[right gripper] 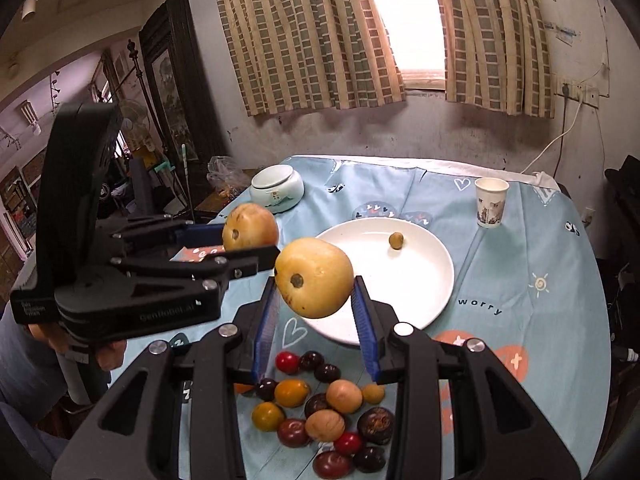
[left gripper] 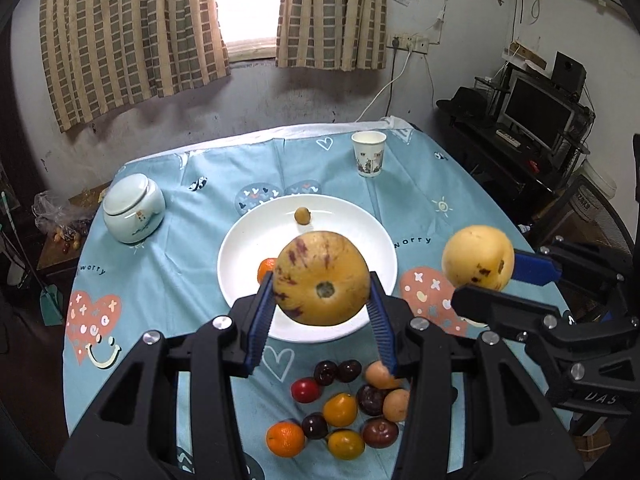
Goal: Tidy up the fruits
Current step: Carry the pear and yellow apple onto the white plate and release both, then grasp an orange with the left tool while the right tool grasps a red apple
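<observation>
Far left on the blue cloth (left gripper: 168, 280) sits a lidded jar (left gripper: 134, 208), well clear of the action. Next comes the left gripper (left gripper: 322, 300), its blue pads clamped on a melon (left gripper: 323, 278), held in the air above the near rim of the white plate (left gripper: 360, 232), which looks like the spot the fruit is bound for. That melon is round, tan-yellow, streaked with purple, and shows its stem scar to the camera. On the plate lie one small brown fruit (left gripper: 302, 216) at the far side and an orange (left gripper: 267, 269) half hidden behind the melon.

To the right, the right gripper (right gripper: 316, 304) grips a second melon (right gripper: 314, 278), paler yellow with a few dark spots, lifted beside the plate rather than over it. In front of both tools a loose pile (left gripper: 344, 408) of plums, oranges and small tan fruit lies on the cloth, not yet sorted. A paper cup (left gripper: 369, 154) stands at the far edge, apart from everything.
</observation>
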Motion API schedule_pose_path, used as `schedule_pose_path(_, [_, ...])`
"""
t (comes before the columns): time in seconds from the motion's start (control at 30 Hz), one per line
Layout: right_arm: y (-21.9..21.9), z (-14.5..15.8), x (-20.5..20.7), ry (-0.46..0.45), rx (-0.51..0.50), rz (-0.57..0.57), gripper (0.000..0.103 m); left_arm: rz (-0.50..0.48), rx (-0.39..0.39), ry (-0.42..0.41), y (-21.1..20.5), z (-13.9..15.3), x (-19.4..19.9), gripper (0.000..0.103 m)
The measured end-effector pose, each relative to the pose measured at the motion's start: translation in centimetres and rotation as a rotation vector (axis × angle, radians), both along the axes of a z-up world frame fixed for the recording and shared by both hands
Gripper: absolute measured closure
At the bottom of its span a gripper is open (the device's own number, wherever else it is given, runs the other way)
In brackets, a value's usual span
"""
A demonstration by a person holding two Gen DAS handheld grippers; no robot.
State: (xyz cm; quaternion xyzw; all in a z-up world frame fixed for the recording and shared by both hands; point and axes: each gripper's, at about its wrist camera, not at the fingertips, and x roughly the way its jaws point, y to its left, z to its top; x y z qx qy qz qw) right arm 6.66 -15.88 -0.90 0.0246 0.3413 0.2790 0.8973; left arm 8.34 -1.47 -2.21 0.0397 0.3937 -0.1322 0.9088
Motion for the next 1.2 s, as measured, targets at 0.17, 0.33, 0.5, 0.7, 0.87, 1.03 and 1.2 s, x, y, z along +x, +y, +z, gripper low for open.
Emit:
schedule_pose_path(0.17, [0.3, -2.0, 3.4, 0.052, -0.014, -0.006, 0.066, 0.016, 0.016, 0.046, -0.1, -2.4, 3.3, 0.058])
schedule_pose_path(0.33, [0.6, -5.1, 7.4, 0.112, -0.048, -0.025, 0.066, 0.029, 0.049, 0.089, -0.2, -5.4, 6.9, 0.058])
schedule_pose_path(0.5, [0.9, -8.6, 10.9, 0.173, -0.081, -0.035, 0.066, 0.044, 0.083, 0.142, -0.5, -8.7, 10.0, 0.058])
schedule_pose_path(0.7, [1.4, -11.3, 13.9, 0.214, -0.122, -0.025, 0.066, 0.059, 0.126, 0.175, -0.4, -11.3, 12.3, 0.058])
schedule_pose_path(0.87, [2.3, -13.2, 15.6, 0.248, -0.225, -0.04, 0.065, 0.077, 0.14, 0.193, -0.2, -12.3, 13.1, 0.055])
schedule_pose_path(1.03, [1.6, -12.9, 15.2, 0.212, -0.213, -0.078, 0.03, 0.087, 0.146, 0.169, 0.1, -11.7, 12.8, 0.037])
schedule_pose_path(1.2, [0.3, -11.3, 13.7, 0.194, -0.189, -0.1, 0.03, 0.104, 0.146, 0.149, 0.8, -10.3, 11.5, 0.037])
